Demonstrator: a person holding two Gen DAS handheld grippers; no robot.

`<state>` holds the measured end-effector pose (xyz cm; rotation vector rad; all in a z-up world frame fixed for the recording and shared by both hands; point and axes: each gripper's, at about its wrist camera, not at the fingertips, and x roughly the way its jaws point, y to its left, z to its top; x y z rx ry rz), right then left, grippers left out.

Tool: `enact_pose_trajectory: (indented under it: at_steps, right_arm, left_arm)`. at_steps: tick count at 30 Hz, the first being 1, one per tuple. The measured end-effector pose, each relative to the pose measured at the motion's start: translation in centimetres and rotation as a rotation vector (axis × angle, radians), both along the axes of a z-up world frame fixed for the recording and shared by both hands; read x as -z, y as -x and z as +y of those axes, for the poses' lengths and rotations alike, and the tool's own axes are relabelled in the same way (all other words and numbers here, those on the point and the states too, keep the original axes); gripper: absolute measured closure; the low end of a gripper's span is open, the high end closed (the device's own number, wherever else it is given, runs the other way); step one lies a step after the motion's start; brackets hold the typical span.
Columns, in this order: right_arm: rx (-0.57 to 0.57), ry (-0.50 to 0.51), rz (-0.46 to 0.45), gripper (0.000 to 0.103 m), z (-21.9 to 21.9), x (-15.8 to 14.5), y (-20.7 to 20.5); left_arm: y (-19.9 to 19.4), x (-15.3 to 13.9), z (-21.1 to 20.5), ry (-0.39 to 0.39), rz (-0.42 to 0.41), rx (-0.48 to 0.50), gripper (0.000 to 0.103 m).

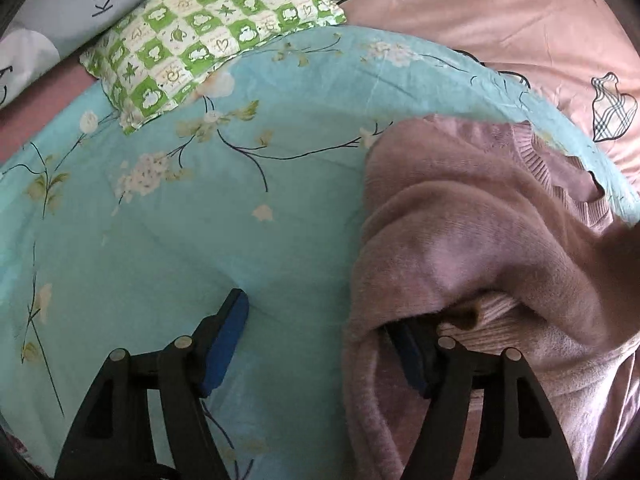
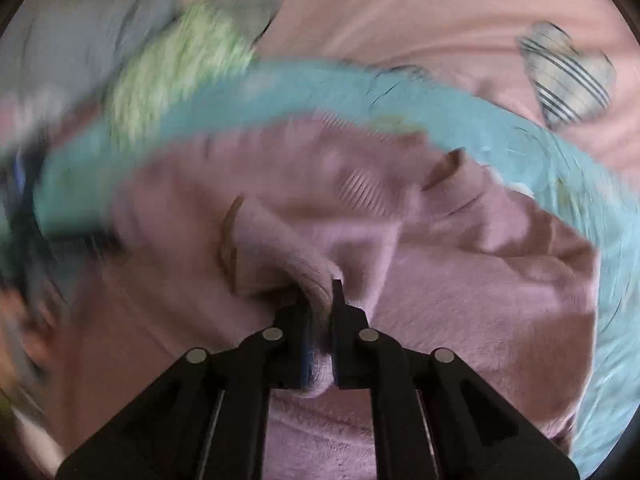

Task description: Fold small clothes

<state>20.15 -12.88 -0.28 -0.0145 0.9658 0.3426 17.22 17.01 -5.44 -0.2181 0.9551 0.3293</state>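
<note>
A small pink sweater (image 1: 472, 248) of soft, fuzzy knit lies rumpled, not yet folded flat. In the left wrist view it bulges in loose humps ahead and to the right of the left tongs (image 1: 324, 344), whose jaws stand apart; one fold drapes over the right-hand jaw and hides its tip. A ribbed hem band runs along the far edge. In the right wrist view the sweater (image 2: 460, 280) spreads ahead of the right tongs (image 2: 322, 312), which pinch a raised ridge of it.

Sweater (image 1: 480, 240) on sheet (image 1: 200, 220) — pillow (image 1: 200, 40) behind
</note>
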Motion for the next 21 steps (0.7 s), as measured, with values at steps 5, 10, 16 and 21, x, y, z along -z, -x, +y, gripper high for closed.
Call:
enact_pose_trajectory:
  at_steps: [5, 10, 16, 21]
  right_arm:
    - [0.340, -0.292, -0.065, 0.095, -10.6, -2.9, 2.7]
    - [0.402, -0.316, 0.080, 0.095, -13.6, 1.5, 4.2]
    - [0.387, -0.287, -0.009, 0.095, -13.2, -0.6, 4.5]
    - [0.423, -0.216, 0.067, 0.095, -14.0, 2.1, 4.4]
  left_arm:
    - [0.5, 0.2, -0.1, 0.060, -0.015, -0.028, 0.033]
    - [1.4, -0.1, -0.8, 0.043, -0.015, -0.051, 0.034]
    - [2.7, -0.3, 0.2, 0.105, -0.024, -0.067, 0.034]
    - [3.0, -0.1, -0.2, 0.100, -0.024, -0.068, 0.034]
